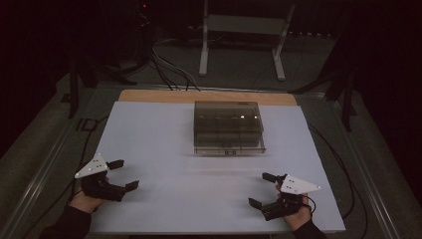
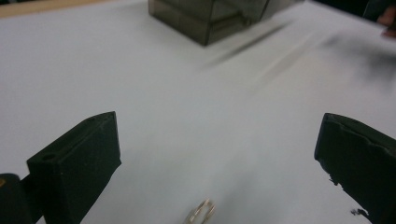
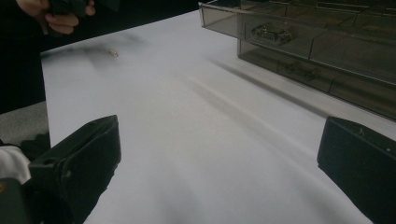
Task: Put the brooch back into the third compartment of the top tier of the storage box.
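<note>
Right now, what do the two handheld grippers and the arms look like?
Both the left gripper and right gripper have black bodies with two blocky black jaws and a pale grey three-cornered plate on top. A dark cable trails from the right one. The person wears dark long sleeves.

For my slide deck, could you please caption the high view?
Two hand-held claws, left and right, both open, rest on a white table before a smoky clear plastic box.

Nothing readable here, folks: no text, label, brand, number or sign can be made out on any surface.
</note>
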